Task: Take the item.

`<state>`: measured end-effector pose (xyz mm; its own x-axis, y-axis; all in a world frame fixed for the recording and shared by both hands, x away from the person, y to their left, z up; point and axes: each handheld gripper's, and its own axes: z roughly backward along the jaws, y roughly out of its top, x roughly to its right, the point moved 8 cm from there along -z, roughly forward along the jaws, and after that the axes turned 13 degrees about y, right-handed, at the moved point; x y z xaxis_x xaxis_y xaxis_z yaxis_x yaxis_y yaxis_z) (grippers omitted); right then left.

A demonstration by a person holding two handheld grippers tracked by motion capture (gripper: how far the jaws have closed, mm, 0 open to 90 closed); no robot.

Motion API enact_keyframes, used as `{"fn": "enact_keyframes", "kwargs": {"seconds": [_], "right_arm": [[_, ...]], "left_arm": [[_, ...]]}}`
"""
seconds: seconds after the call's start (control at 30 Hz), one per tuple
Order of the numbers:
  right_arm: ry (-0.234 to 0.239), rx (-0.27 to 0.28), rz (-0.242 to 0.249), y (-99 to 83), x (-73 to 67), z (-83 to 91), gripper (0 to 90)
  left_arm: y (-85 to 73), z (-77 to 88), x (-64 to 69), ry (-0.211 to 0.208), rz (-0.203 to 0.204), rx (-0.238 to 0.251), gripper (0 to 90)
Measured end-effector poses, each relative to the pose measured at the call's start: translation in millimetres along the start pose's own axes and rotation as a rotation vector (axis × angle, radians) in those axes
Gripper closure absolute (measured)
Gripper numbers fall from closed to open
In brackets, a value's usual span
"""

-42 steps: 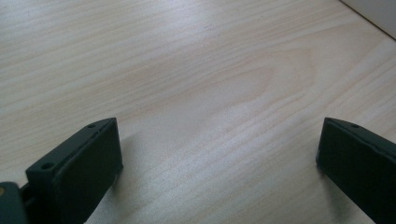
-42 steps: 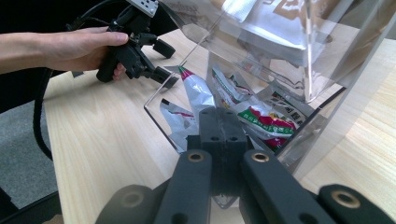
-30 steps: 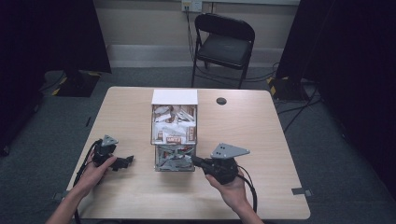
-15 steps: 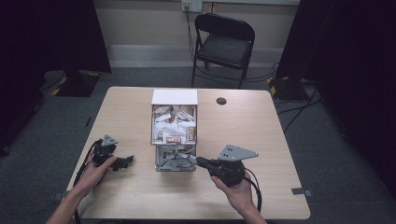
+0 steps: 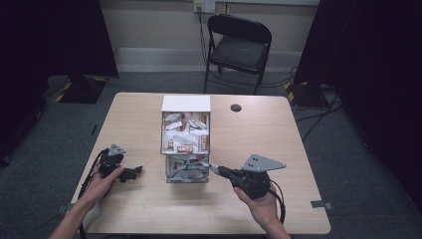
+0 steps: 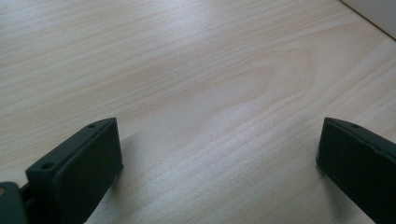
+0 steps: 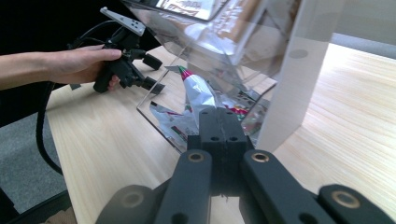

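A clear plastic dispenser (image 5: 185, 144) with a white back holds several small packets and stands mid-table. In the right gripper view the dispenser (image 7: 224, 51) rises close ahead. My right gripper (image 5: 222, 171) sits just right of its lower tray, jaws shut on a silvery packet (image 7: 198, 91) with a red and green tip. That packet (image 5: 213, 167) reaches from the tray's edge to the jaws of the right gripper (image 7: 219, 122). My left gripper (image 5: 137, 171) rests on the table left of the dispenser, open. The left gripper (image 6: 218, 128) has bare wood between its jaws.
A black folding chair (image 5: 239, 45) stands beyond the table's far edge. A small dark round spot (image 5: 235, 107) lies on the table (image 5: 278, 134) behind and right of the dispenser. Dark curtains flank the room. Cables trail off the front edge.
My right gripper has drawn a little to the right, away from the dispenser's lower tray, still shut on the packet. The left hand has stayed put.
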<state>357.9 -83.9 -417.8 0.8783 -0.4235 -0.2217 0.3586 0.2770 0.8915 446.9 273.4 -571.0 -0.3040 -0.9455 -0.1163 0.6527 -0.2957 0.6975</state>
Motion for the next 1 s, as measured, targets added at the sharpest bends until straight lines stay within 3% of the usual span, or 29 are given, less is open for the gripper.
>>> {"fn": "enact_keyframes", "kwargs": {"seconds": [0.4,1.0], "right_arm": [[-0.043,0.012,-0.022,-3.5,15.3,16.0,90.0],[-0.115,0.045,-0.056,4.2,55.1,26.6,90.0]], "left_arm": [[0.2,-0.2,0.6,-0.001,0.008,0.003,0.0],[0.2,-0.2,0.5,-0.001,0.007,0.002,0.0]]}}
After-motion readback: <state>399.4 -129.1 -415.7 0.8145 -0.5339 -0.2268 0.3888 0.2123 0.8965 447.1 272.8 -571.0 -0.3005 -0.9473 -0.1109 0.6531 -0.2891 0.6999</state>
